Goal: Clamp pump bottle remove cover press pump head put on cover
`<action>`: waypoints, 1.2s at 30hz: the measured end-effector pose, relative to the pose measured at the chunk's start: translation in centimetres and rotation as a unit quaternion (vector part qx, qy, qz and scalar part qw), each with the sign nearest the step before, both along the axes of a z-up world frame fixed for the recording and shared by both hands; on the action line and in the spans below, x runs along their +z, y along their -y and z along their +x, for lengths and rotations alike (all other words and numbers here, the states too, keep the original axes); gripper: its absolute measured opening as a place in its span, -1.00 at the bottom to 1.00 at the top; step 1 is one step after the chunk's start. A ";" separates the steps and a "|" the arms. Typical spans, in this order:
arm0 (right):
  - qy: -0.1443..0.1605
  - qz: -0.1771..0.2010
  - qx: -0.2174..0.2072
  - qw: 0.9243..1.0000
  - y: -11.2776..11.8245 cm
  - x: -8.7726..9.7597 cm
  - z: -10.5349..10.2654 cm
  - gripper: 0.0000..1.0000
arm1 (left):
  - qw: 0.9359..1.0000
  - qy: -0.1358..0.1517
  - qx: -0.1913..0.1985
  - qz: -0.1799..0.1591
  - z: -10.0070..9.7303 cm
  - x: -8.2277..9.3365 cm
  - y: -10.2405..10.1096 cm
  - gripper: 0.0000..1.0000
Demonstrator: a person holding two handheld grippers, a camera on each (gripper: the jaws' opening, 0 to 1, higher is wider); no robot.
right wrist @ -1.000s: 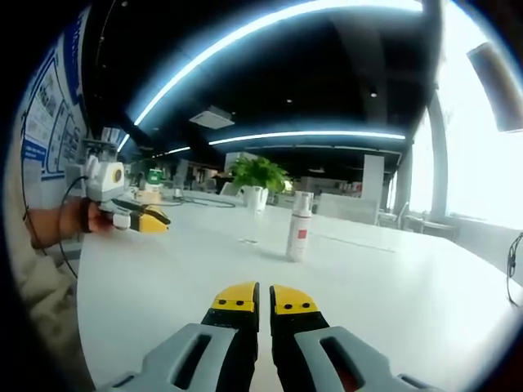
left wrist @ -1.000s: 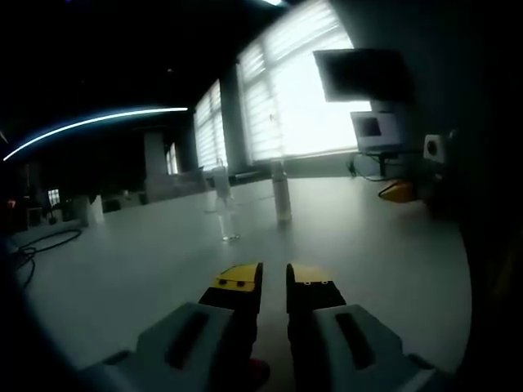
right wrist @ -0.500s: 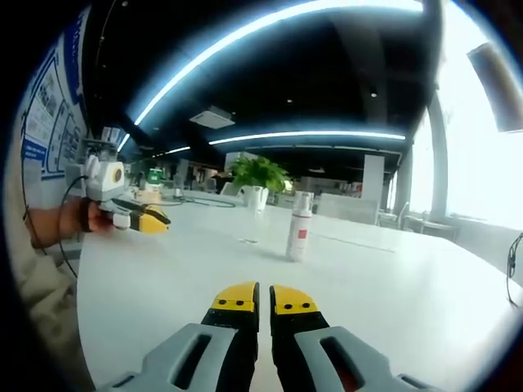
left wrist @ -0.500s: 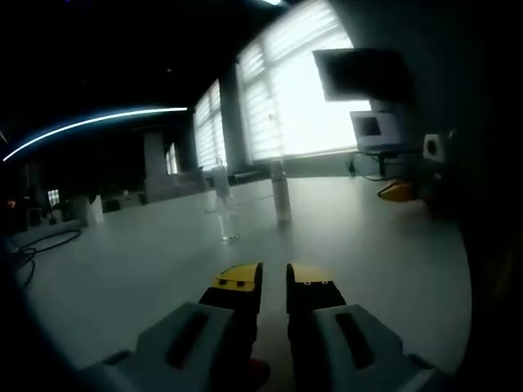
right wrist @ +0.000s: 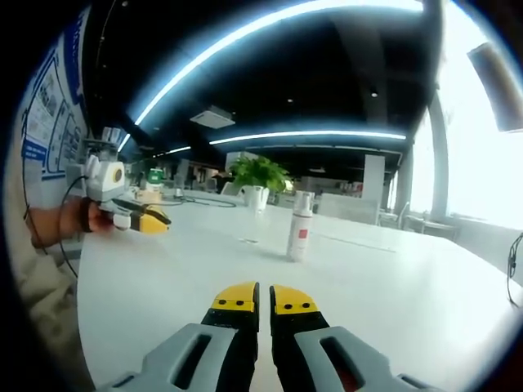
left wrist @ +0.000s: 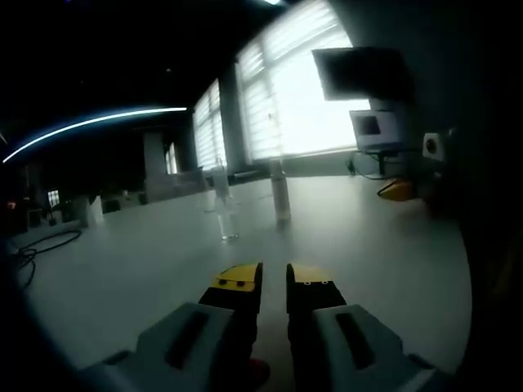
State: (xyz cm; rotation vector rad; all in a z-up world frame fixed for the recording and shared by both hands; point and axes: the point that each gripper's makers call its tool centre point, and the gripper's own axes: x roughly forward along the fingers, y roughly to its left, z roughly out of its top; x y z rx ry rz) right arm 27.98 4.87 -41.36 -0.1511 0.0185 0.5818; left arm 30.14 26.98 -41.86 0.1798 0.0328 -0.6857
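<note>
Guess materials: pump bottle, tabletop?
Pump bottle: likely plastic, opaque white with a red label and clear glossy cover; the left gripper view backlights it. Tabletop: smooth white, probably laminate, with a soft sheen from ceiling lights.

Left gripper (left wrist: 274, 282): in the left gripper view its two yellow-tipped jaws rise from the bottom, nearly together, a narrow dark slit between the tips; grey bodies flare outward below. Nothing between the tips. Right gripper (right wrist: 264, 297): in the right gripper view, jaws likewise closed up, yellow tips almost meeting, nothing held. At the left of the right gripper view the left gripper shows from the side, yellow tip forward, gripped by the person's hand (right wrist: 91, 219) with a light sleeve (right wrist: 41, 286) trailing down the frame's left edge.
</note>
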 end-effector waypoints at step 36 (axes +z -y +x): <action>0.001 -0.001 -0.002 1.000 0.0 0.0 0.0 -0.98 | 0.999 -0.011 0.028 -0.013 2.5 2.0 -1.3 -0.82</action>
